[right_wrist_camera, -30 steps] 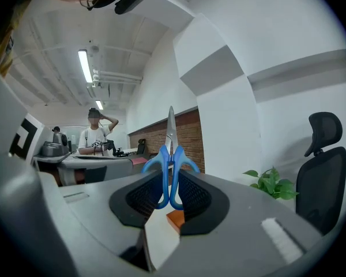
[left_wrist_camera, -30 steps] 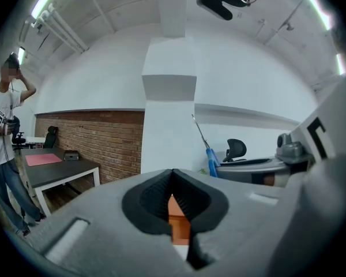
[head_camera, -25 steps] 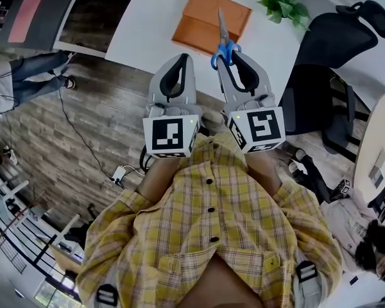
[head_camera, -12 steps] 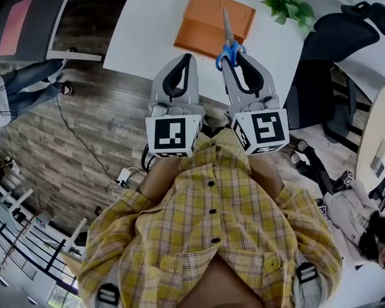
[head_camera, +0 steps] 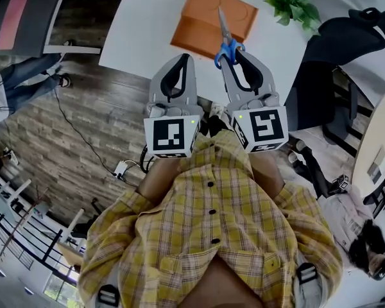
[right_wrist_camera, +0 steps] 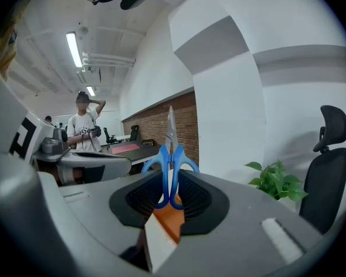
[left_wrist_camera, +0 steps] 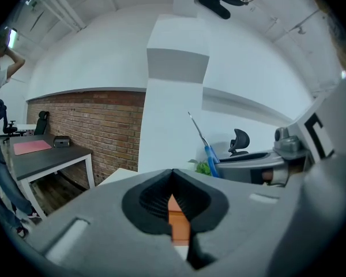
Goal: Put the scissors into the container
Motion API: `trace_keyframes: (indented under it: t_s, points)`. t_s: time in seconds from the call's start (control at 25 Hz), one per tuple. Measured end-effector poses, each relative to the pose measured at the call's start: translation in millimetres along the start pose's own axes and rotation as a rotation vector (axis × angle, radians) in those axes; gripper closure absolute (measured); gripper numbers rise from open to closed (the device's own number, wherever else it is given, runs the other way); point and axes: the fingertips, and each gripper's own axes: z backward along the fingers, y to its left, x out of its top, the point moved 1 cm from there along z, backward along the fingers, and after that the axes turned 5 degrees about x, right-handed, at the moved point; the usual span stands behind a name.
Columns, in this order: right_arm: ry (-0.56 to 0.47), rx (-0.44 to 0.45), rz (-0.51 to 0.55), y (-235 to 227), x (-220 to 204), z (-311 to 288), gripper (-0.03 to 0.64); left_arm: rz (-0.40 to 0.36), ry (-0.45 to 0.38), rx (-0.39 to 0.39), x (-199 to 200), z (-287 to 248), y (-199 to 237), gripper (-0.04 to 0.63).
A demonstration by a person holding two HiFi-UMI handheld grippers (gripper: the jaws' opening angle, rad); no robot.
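Transport step, prob.: right gripper fingers are clamping scissors by the blue handles over near edge of worktop, blades aiming at orange container further in. Left gripper fingers are sitting closed, empty. Next needs: reaching over container & opening.

At frame centre, the right gripper clamps blue-handled steel scissors, blades pointing up; a flat orange box shows below.

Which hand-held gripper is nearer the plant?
Right. The right hand-held gripper, holding scissors, has the plant ahead to its right; the left hand-held gripper sits farther left.
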Motion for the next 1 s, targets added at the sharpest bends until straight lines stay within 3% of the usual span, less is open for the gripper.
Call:
trace_keyframes:
  t_s: [1.0]
  points:
    - [0.303,0.123,0.198,-34.7,-83.6,-54.3,0.525,0.026,0.114,0.039,-51.4,-37.8,-10.2,0.595]
